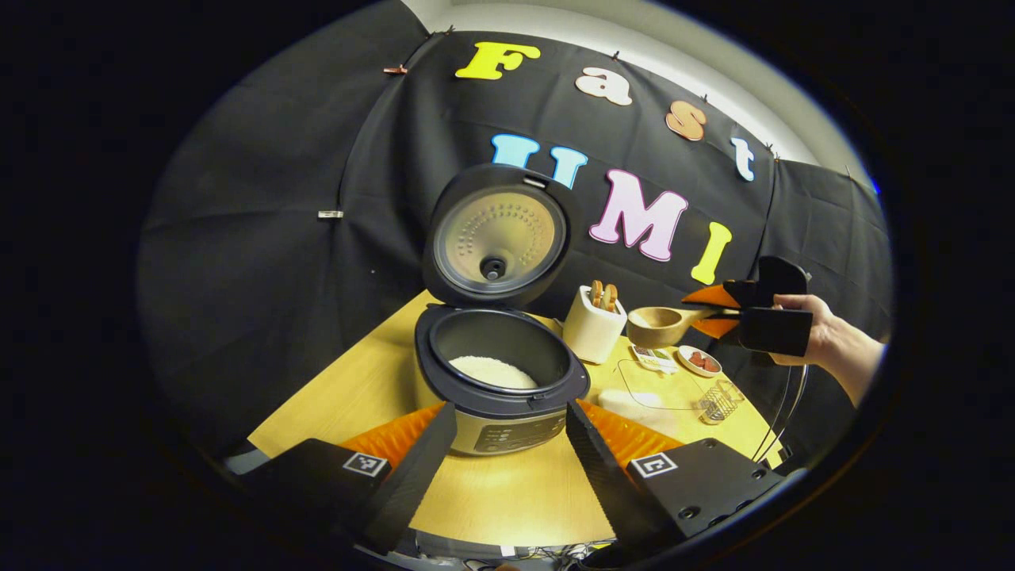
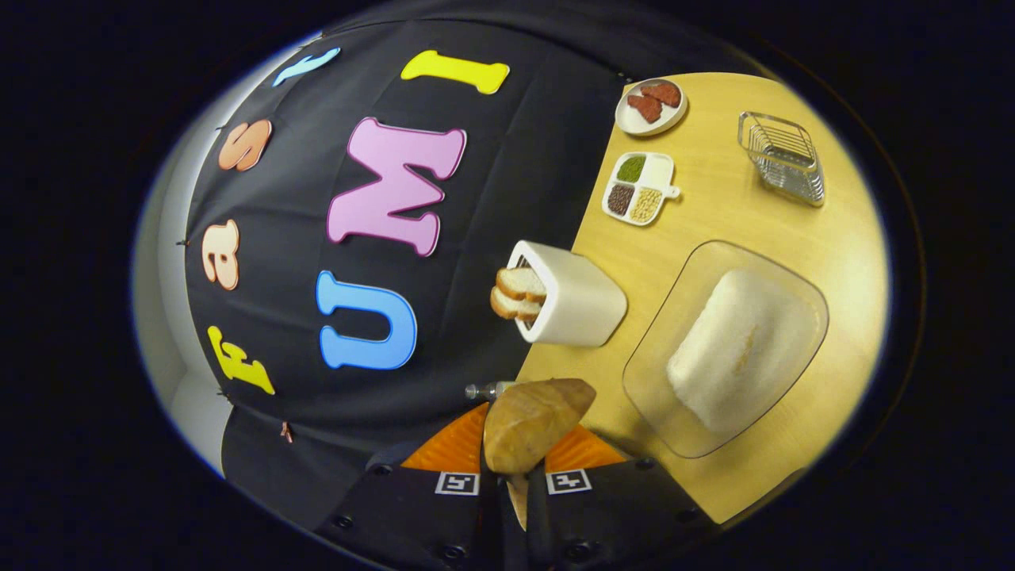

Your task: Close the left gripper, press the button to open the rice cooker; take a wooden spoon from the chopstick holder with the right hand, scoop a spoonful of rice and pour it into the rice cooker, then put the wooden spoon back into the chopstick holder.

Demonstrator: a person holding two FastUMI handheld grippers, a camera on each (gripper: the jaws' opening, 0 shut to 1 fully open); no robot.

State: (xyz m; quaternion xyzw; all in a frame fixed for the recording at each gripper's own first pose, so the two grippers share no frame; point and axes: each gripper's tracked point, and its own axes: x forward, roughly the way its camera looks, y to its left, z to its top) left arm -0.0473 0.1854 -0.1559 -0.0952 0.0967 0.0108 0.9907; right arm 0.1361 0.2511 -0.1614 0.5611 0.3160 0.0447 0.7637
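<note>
The rice cooker [image 1: 507, 428] stands open on the wooden table, its lid [image 1: 496, 238] upright and white rice [image 1: 492, 371] in its pot. My left gripper [image 1: 509, 412] is open, its fingers on either side of the cooker's front and touching nothing. To the right a hand holds my right gripper [image 1: 706, 312], shut on the handle of a wooden spoon [image 1: 658, 323] whose bowl looks empty. The spoon hovers just right of the white chopstick holder [image 1: 593, 327]. In the right gripper view the spoon [image 2: 531, 432] sticks out from the right gripper [image 2: 527, 452], near the holder [image 2: 575, 305] and a glass dish [image 2: 793, 277] with heaped rice [image 2: 737, 349].
A divided dish of grains [image 2: 638, 189], a small plate with red pieces [image 2: 650, 105] and a wire basket [image 2: 781, 157] sit beyond the glass dish [image 1: 658, 388]. Wooden handles stand in the holder. Black cloth backs the table [image 1: 515, 500].
</note>
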